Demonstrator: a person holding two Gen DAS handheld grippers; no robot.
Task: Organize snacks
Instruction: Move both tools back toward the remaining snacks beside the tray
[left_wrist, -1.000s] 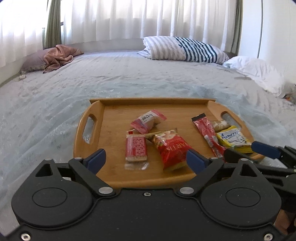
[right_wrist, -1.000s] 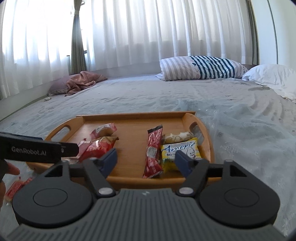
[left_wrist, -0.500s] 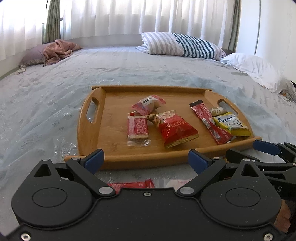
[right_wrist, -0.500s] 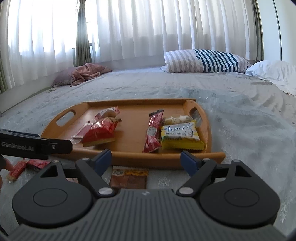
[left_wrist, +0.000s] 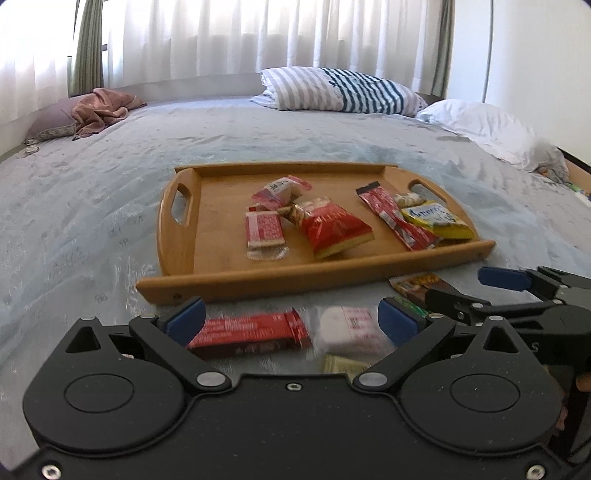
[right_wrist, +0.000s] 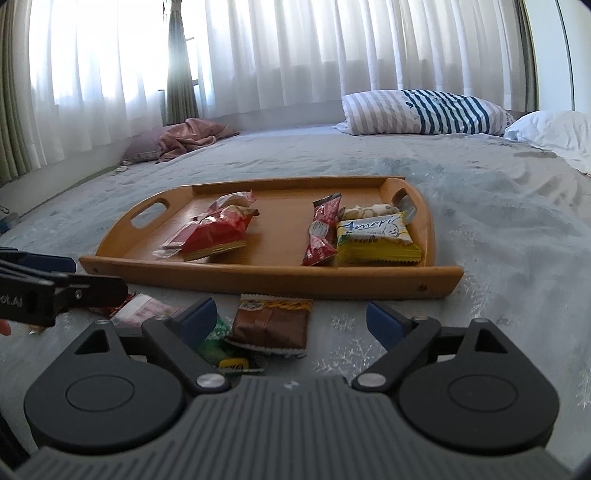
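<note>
Change since earlier: both grippers have drawn back from the tray, so loose snacks on the bed in front of it now show between their fingers.
Left gripper (left_wrist: 291, 320): jaws are opening, already wide; a red bar (left_wrist: 248, 331) and a white-pink packet (left_wrist: 349, 329) lie on the bed between the fingers, but the pads press on nothing.
Right gripper (right_wrist: 290, 319): jaws are opening, wide apart; a brown packet (right_wrist: 271, 325) lies between the fingers and a green wrapper (right_wrist: 218, 343) just beside the left finger; nothing is held.
Tray (left_wrist: 177, 254): wooden, with two handle holes, flat on the grey-blue bedspread (left_wrist: 92, 192).
Snacks on the tray: a red checkered wafer (left_wrist: 264, 233), a big red bag (left_wrist: 332, 229) and a pink-white packet (left_wrist: 282, 190) close together in the middle; a long red stick (left_wrist: 391, 218), a yellow packet (left_wrist: 436, 219) and a small pale snack (left_wrist: 408, 199) at the right end.
Snacks off the tray: all near its front rim, on the bedspread; a pale yellow one (left_wrist: 343, 363) is partly hidden by the left gripper body.
Background: a striped pillow (right_wrist: 424, 112), a white pillow (left_wrist: 491, 129), a pink cloth (right_wrist: 188, 138) and white curtains (right_wrist: 295, 51).
</note>
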